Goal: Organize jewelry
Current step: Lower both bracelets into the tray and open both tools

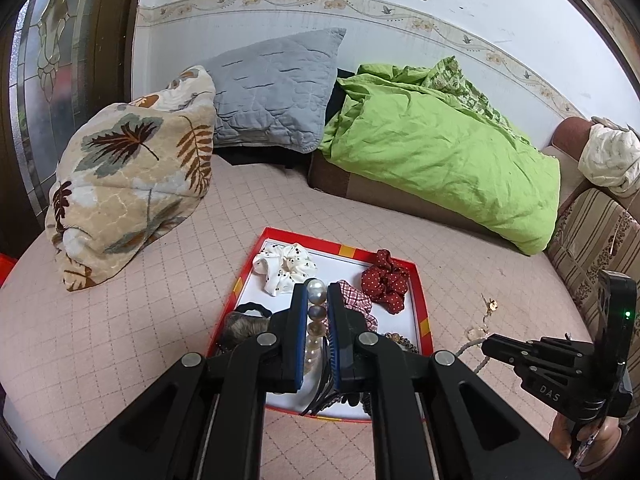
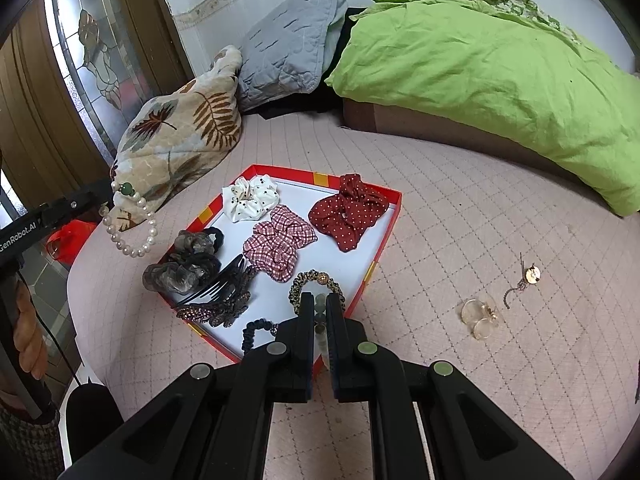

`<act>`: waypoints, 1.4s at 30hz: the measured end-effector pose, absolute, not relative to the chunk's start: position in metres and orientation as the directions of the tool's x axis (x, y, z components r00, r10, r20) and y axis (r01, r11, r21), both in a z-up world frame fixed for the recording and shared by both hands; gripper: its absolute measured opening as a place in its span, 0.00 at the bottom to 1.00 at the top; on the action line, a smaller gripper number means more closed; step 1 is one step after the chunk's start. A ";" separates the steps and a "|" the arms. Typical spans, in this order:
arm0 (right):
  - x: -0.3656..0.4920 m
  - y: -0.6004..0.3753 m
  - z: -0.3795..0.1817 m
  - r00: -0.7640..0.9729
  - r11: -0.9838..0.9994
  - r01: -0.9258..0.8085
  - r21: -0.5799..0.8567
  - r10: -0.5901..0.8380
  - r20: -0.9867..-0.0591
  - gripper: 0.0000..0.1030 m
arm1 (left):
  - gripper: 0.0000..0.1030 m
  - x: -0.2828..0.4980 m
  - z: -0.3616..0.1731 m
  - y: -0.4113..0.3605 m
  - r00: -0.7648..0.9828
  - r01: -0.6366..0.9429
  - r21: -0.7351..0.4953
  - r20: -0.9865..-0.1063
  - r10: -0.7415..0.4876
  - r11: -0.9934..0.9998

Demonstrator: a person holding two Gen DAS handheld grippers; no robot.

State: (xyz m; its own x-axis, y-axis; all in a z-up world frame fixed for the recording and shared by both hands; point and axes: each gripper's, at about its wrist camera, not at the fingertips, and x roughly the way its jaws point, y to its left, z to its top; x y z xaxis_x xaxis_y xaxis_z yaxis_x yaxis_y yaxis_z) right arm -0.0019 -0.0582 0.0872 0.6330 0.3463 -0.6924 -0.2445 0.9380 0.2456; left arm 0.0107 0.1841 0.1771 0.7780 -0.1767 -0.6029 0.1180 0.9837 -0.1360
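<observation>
My left gripper [image 1: 318, 294] is shut on a pearl bracelet [image 1: 317, 316], whose beads show between the blue pads, above the red tray [image 1: 240, 280]. In the right wrist view that bracelet [image 2: 132, 236] hangs as a loop with one green bead from the left gripper [image 2: 107, 197], left of the tray [image 2: 386, 240]. My right gripper [image 2: 320, 300] is shut on a strand of grey-green beads [image 2: 320, 305] over the tray's near corner. The tray holds white [image 2: 250, 198], red dotted [image 2: 348, 212] and checked [image 2: 278, 246] scrunchies, plus dark hair ties and a comb.
Gold earrings [image 2: 530, 276] and clear disc earrings [image 2: 480, 316] lie loose on the pink quilted bed, right of the tray. A leaf-print pillow [image 2: 180, 140], a grey pillow [image 2: 292, 52] and a green duvet [image 2: 480, 72] lie behind. A person's hand [image 2: 28, 332] holds the left gripper's handle.
</observation>
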 end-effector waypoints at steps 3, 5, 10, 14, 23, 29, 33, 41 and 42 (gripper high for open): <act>0.000 -0.057 0.089 0.635 0.938 -0.248 0.244 0.347 -0.690 0.06 | 0.09 0.016 0.175 0.186 0.770 0.114 -0.150 -0.612 -0.183 0.982; 0.003 -0.056 0.089 0.636 0.937 -0.250 0.245 0.350 -0.688 0.07 | 0.09 0.022 0.173 0.187 0.762 0.113 -0.163 -0.619 -0.191 0.980; 0.019 -0.049 0.093 0.633 0.927 -0.268 0.263 0.375 -0.677 0.06 | 0.09 0.051 0.159 0.182 0.735 0.113 -0.198 -0.642 -0.216 0.974; 0.043 -0.037 0.091 0.621 0.912 -0.285 0.294 0.410 -0.669 0.06 | 0.09 0.086 0.142 0.178 0.701 0.105 -0.238 -0.671 -0.241 0.966; 0.094 -0.014 0.065 0.571 0.905 -0.293 0.309 0.424 -0.703 0.07 | 0.09 0.136 0.097 0.177 0.660 0.060 -0.201 -0.727 -0.190 0.978; 0.118 -0.012 0.040 0.545 0.912 -0.277 0.301 0.407 -0.733 0.07 | 0.09 0.152 0.081 0.187 0.646 0.045 -0.213 -0.739 -0.191 0.976; 0.127 -0.015 0.027 0.531 0.917 -0.261 0.301 0.397 -0.748 0.07 | 0.09 0.156 0.073 0.192 0.632 0.034 -0.218 -0.751 -0.190 0.975; 0.134 -0.017 0.015 0.527 0.924 -0.251 0.290 0.382 -0.759 0.07 | 0.36 0.157 0.072 0.212 0.645 -0.024 -0.285 -0.737 -0.203 0.958; 0.134 -0.018 0.015 0.529 0.924 -0.250 0.288 0.380 -0.759 0.07 | 0.38 0.156 0.073 0.213 0.649 -0.025 -0.292 -0.732 -0.206 0.956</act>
State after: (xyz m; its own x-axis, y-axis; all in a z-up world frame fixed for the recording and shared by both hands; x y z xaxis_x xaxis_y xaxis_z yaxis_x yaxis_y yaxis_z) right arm 0.1340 -0.0178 0.0148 0.5295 0.3798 -0.7586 -0.2503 0.9243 0.2880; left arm 0.1561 0.2130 0.0732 0.6494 -0.2064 -0.7319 -0.0250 0.9561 -0.2919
